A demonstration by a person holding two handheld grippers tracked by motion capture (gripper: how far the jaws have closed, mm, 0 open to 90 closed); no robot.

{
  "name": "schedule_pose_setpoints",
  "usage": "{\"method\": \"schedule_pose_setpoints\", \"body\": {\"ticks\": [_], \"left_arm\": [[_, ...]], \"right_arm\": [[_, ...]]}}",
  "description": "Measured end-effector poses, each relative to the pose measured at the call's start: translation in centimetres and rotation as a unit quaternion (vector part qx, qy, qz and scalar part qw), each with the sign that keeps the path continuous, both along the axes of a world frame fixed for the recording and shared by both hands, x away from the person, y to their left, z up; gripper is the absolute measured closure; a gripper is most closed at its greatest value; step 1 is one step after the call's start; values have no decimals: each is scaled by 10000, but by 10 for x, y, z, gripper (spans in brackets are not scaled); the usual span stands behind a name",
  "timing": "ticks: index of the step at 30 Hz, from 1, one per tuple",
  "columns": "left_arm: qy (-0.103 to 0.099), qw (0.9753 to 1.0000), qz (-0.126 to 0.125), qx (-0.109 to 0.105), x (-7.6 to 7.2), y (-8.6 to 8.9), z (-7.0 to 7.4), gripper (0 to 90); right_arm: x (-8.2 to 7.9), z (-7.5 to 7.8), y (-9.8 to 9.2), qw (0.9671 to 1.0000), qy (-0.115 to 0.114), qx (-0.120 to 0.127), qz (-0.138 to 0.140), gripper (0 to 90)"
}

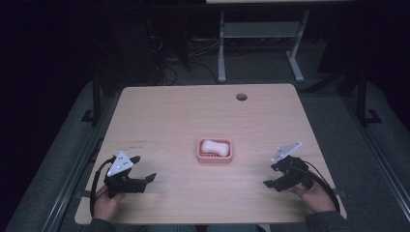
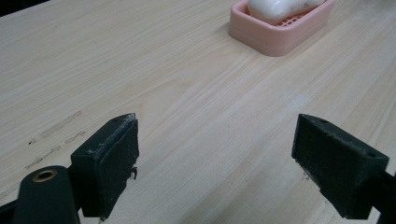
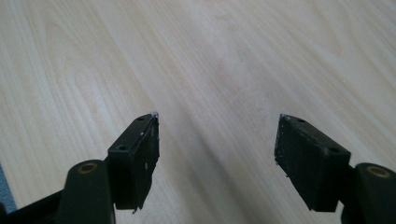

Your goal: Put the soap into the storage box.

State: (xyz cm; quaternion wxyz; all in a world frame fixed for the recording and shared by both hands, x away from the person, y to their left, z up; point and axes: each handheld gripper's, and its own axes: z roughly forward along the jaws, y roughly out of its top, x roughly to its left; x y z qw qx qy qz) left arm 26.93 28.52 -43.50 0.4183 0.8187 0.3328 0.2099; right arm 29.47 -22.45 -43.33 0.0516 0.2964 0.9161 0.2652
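A pink soap dish (image 1: 214, 157) sits near the middle of the wooden table (image 1: 183, 111), with a white bar of soap (image 1: 215, 147) lying in it. My left gripper (image 1: 143, 168) rests near the front left, held by a hand, its jaws open and empty. In the left gripper view the soap dish (image 2: 280, 35) and the soap (image 2: 275, 8) lie ahead at the upper right, well beyond the left gripper (image 2: 215, 140). At the front right, my right gripper (image 1: 270, 175) is open and empty too. The right gripper (image 3: 216, 135) hovers over bare wood.
A round cable hole (image 1: 241, 96) lies near the table's far edge. Faint marks (image 1: 138, 141) show on the wood left of the dish. Beyond the table stand the white legs of another desk (image 1: 221, 48) and cables on the dark floor.
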Motion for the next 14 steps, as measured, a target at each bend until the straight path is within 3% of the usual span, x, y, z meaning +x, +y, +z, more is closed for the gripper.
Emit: {"method": "schedule_pose_setpoints", "body": {"ticks": [8, 14], "left_arm": [[23, 10000, 3, 11, 0, -2, -1, 145], [1, 10000, -53, 43, 1, -3, 0, 145]], "right_arm": [[-14, -8, -3, 10000, -74, 35, -43, 302], [-25, -7, -2, 9994, -222, 260, -83, 302]]}}
